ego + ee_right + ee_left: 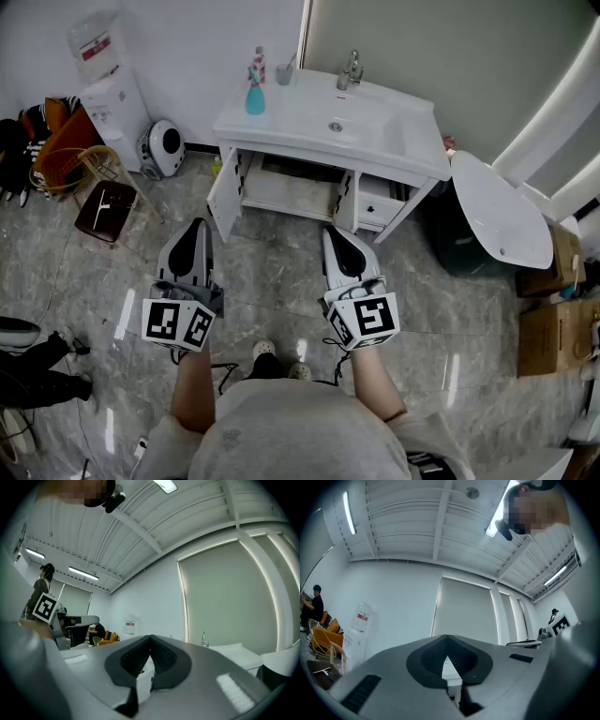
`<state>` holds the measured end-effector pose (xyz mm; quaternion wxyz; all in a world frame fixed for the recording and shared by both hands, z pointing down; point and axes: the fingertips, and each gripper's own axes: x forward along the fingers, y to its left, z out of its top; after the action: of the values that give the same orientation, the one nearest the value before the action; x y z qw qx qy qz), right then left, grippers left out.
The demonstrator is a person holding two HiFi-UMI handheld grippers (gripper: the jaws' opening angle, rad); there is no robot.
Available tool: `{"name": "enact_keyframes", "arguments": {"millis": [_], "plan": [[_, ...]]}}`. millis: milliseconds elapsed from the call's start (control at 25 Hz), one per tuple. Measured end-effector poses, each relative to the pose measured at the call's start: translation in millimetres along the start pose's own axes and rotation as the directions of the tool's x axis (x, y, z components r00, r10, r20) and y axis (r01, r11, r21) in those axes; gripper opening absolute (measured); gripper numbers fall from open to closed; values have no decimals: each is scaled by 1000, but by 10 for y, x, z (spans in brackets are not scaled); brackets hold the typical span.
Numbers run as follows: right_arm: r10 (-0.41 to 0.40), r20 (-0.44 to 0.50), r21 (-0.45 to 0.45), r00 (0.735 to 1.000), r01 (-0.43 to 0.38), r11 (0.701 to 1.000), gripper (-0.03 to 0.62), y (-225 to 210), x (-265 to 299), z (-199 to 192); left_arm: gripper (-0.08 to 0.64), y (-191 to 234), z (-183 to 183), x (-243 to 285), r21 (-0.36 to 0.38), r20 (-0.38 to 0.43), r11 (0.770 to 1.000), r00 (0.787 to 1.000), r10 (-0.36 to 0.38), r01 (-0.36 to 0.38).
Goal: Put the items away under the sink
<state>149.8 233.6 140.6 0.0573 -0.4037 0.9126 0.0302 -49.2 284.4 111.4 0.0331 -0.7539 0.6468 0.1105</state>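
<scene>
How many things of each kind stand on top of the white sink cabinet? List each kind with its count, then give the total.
Bottles: 2 (teal bottle, striped bottle)
Cups: 1 (grey cup)
Taps: 1 (tap)
Total: 4

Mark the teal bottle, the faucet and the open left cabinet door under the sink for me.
teal bottle [255,99]: head view, on its body.
faucet [352,68]: head view, on its upright stem.
left cabinet door [224,193]: head view, on the middle of the swung-open panel.
</scene>
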Motion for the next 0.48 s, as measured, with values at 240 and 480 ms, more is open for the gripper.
{"name": "enact_keyframes", "arguments": {"millis": [240, 480], "plan": [[-10, -5, 2, 1000, 10, 1000, 11, 19, 135, -8, 3, 123, 22, 72, -4, 0, 1000, 1000, -3, 3], [-3, -21, 48, 1000, 4, 999, 10, 78, 343, -94, 3, 315, 17, 142, -6, 1, 1000, 1000, -12, 12]]}}
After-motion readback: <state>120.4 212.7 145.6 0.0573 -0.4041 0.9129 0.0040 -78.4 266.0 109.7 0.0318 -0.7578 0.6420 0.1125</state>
